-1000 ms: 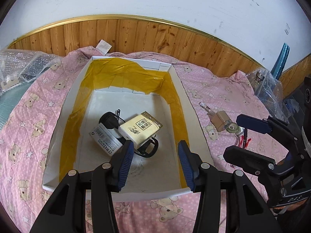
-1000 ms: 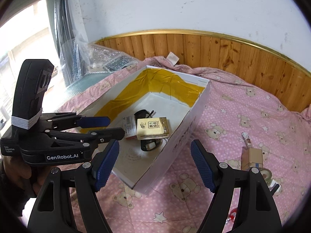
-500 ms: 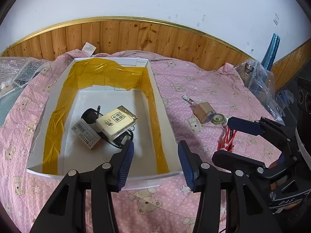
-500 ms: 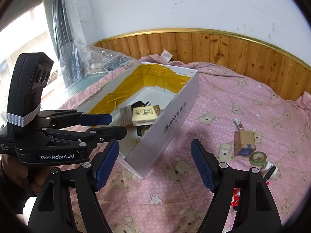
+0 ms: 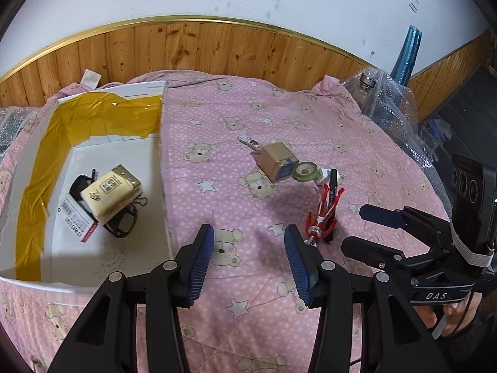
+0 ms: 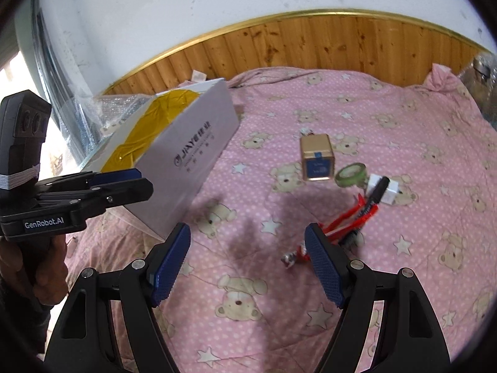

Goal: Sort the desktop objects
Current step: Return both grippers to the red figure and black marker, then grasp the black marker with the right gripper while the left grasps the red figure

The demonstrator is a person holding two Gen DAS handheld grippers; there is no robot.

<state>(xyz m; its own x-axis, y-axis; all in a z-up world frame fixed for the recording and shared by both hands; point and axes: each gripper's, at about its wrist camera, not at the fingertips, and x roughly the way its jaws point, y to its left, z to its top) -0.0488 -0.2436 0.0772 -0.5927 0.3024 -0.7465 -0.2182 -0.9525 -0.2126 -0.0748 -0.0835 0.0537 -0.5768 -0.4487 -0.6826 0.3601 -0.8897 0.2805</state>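
Note:
A white box (image 5: pixel 164 161) lined with yellow tape lies at the left; inside are a cream packet (image 5: pixel 108 192), a white labelled carton (image 5: pixel 76 220) and black sunglasses (image 5: pixel 122 223). On the pink bedspread to its right lie a gold cube box (image 5: pixel 276 161) (image 6: pixel 316 157), a green tape roll (image 5: pixel 306 171) (image 6: pixel 351 174), a black marker (image 5: pixel 332 188) (image 6: pixel 377 192), a red clip tangle (image 5: pixel 323 214) (image 6: pixel 344 223) and a small tube (image 5: pixel 248 141). My left gripper (image 5: pixel 248 261) is open over bare bedspread beside the box's right wall. My right gripper (image 6: pixel 248 264) is open, its right finger just before the red clips.
Bubble wrap with a jar (image 5: pixel 379 93) and a blue roll (image 5: pixel 403 52) sit at the far right. More bubble wrap (image 6: pixel 118 112) lies beyond the box. A wood-panelled wall (image 5: pixel 217 49) runs behind the bed. A person's hand (image 6: pixel 37 273) holds the left gripper's handle.
Both grippers have swung right, away from the box, and now face the loose items on the bedspread. Both stay open with nothing held.

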